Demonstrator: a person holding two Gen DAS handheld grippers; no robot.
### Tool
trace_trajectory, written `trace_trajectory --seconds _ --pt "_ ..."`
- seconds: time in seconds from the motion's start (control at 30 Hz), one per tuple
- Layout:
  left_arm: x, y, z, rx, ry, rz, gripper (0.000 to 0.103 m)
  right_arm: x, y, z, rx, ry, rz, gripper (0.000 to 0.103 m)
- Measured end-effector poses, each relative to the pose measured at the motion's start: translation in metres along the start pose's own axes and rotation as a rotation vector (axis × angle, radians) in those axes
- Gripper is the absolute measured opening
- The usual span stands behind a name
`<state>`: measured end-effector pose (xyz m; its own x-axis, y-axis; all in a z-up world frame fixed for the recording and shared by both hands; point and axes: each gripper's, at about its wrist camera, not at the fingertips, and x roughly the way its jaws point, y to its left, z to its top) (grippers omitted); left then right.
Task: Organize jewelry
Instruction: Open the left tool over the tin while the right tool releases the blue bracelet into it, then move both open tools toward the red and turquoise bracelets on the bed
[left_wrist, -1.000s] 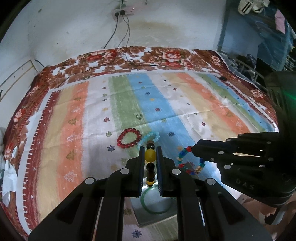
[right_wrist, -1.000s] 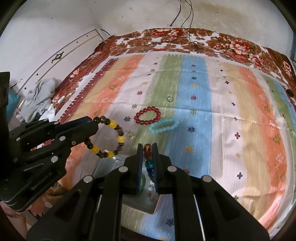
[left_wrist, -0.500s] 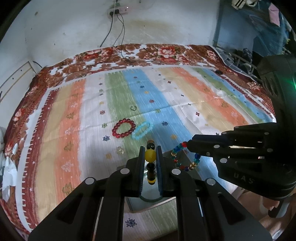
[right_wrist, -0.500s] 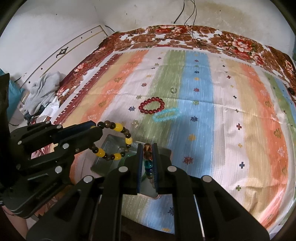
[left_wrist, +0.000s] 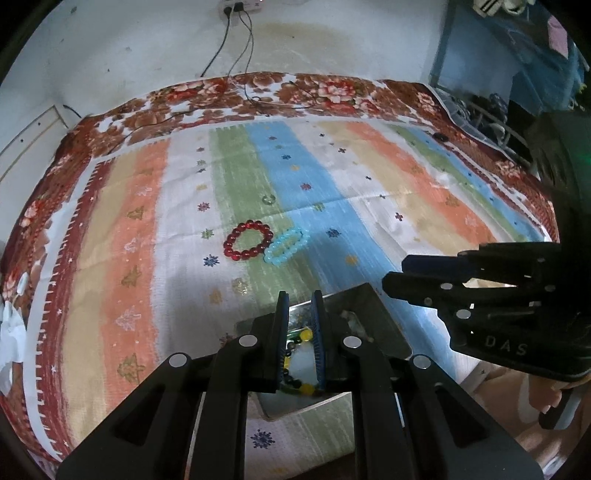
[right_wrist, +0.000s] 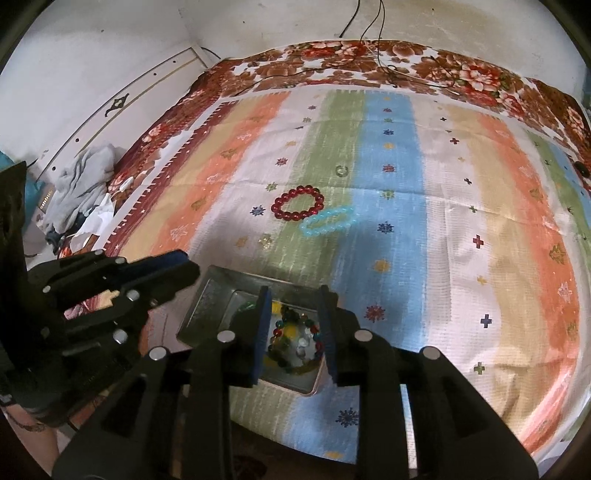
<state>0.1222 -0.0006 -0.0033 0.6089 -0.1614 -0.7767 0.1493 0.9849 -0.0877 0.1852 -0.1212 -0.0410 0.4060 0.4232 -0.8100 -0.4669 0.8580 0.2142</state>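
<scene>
A metal tray (left_wrist: 373, 306) (right_wrist: 207, 299) sits on the striped bedspread near its front edge. In it lie a yellow-and-dark bead bracelet (left_wrist: 304, 335) and a multicoloured bead bracelet (right_wrist: 291, 332). My left gripper (left_wrist: 300, 314) is open and empty just above the tray. My right gripper (right_wrist: 293, 314) is open and empty above the tray too. A red bead bracelet (left_wrist: 248, 240) (right_wrist: 298, 203), a light blue bead bracelet (left_wrist: 287, 246) (right_wrist: 327, 221) and a small ring (left_wrist: 268, 199) (right_wrist: 342, 170) lie on the spread farther back.
Black cables (left_wrist: 255, 99) run from a wall socket onto the far edge of the bed. A heap of cloth (right_wrist: 79, 184) lies at the left beside the bed. Dark furniture (left_wrist: 517, 110) stands at the far right.
Both grippers opened and let go of their bracelets, which now lie in the tray. Both grippers sit lower and closer over the tray than before.
</scene>
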Motion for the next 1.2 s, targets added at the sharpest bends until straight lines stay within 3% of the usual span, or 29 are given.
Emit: trace_trajectory --seconds 0.3,0.4,0.5,1.0,1.2 --pt "0.012 0.019 0.006 -0.025 0.027 0.042 0.015 0.005 -0.001 0.003 -0.004 0.002 -0.021 0.027" --pt "0.014 0.025 0.008 -0.033 0.025 0.054 0.015 -0.002 -0.002 0.006 -0.003 -0.046 -0.054 0.027" --pt "0.017 0.027 0.012 -0.031 0.023 0.057 0.023 -0.004 -0.002 0.009 -0.006 -0.062 -0.044 0.028" --pt "0.052 0.038 0.029 -0.021 0.06 0.087 0.026 0.03 -0.028 0.036 0.06 -0.027 -0.074 0.031" --pt "0.061 0.042 0.035 -0.018 0.064 0.093 0.027 0.044 -0.033 0.042 0.064 -0.005 -0.088 0.038"
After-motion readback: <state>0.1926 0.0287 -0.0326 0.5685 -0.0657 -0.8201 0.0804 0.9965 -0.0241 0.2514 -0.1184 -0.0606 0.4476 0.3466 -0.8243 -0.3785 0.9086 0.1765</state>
